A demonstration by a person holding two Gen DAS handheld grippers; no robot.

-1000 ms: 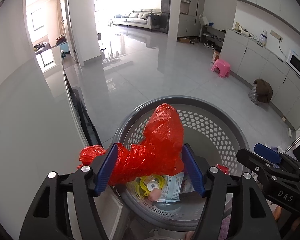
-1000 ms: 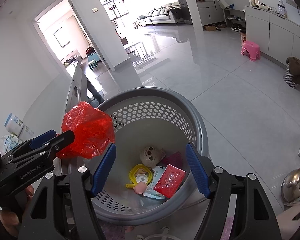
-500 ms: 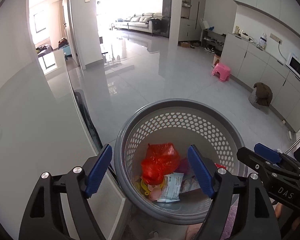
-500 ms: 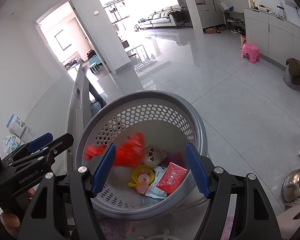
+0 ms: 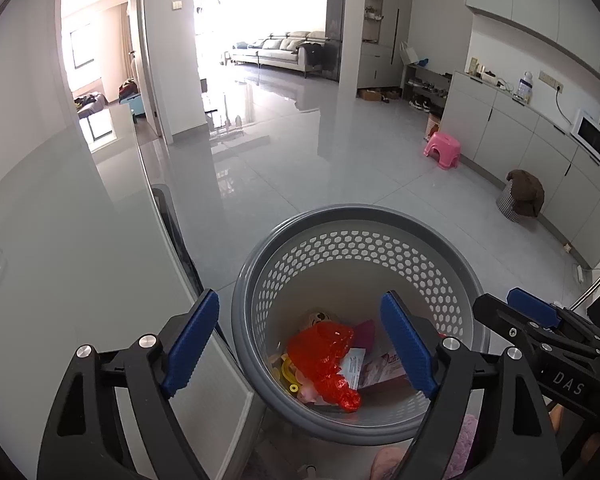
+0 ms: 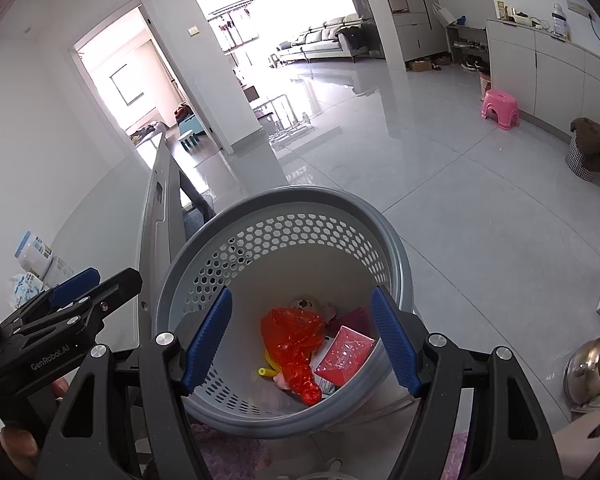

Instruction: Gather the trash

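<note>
Bag (image 5: 324,356) in basket (image 5: 360,216), atop other trash; stool (image 5: 443,151) far behind, right.

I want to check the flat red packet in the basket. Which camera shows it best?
The right wrist view: the red packet lies fully exposed beside the red bag. In the left wrist view a blue finger pad hides nearly all of it.

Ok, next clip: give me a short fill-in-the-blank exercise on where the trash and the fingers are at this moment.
1. The red plastic bag lies inside the grey ____.
2. The left gripper is opening, and between its fingers it holds ____.
3. On the floor by the cabinets stands a small stool coloured ____.
4. The basket's wall is pierced with ____-shaped holes.

Missing words: basket; nothing; pink; hexagon
</note>
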